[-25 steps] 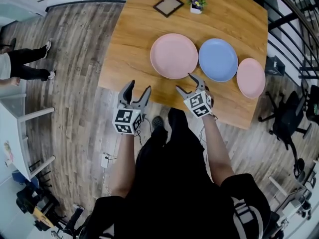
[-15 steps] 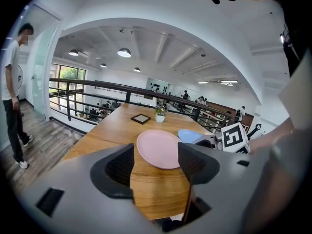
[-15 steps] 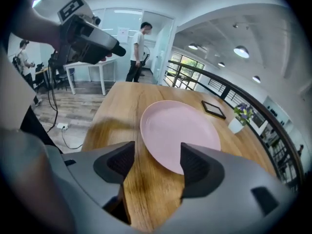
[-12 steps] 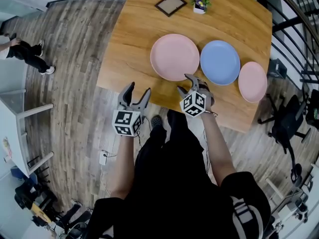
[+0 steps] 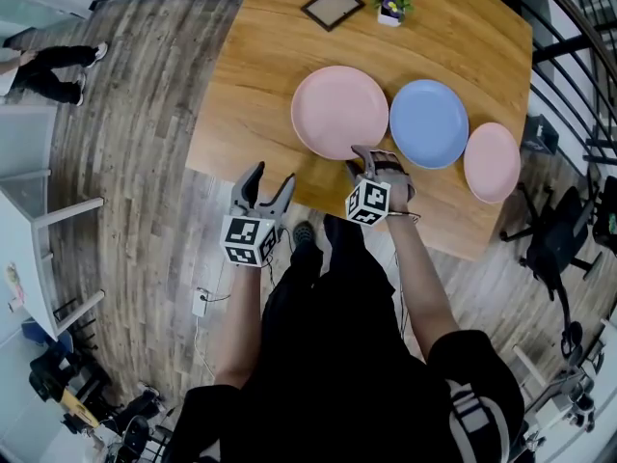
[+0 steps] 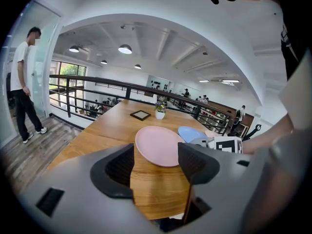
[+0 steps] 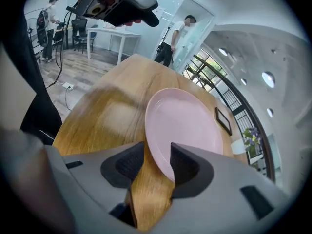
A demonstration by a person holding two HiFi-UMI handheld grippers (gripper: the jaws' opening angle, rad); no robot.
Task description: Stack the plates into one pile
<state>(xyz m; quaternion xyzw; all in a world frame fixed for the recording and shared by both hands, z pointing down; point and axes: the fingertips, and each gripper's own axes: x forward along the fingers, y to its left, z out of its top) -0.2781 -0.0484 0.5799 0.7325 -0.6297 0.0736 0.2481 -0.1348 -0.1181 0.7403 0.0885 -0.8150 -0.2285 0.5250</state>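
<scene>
Right gripper (image 5: 371, 157), jaws closing, loosely straddles one of two pink plates (image 5: 339, 111), beside one blue plate (image 5: 429, 122)

**Right gripper** (image 5: 371, 158)
- Position: lower than in the earlier pictures. It has moved in from just short of the large round pink plate (image 5: 339, 111) to that plate's near rim.
- Orientation: rolled about its own line, so the square-marker cube (image 5: 367, 202) turns a different face to the head view.
- Jaws: they have just been closing and stand much narrower than a second ago. In the right gripper view the pink plate's (image 7: 185, 126) rim stands between them. A strip of the wooden table (image 7: 146, 194) still shows between the rim and one pad, so the gripper (image 7: 158, 162) has no grip.

**Bystander in dark trousers** (image 5: 48, 64)
- The legs have shifted up the left edge of the head view, across the grey plank floor (image 5: 135, 162).
</scene>
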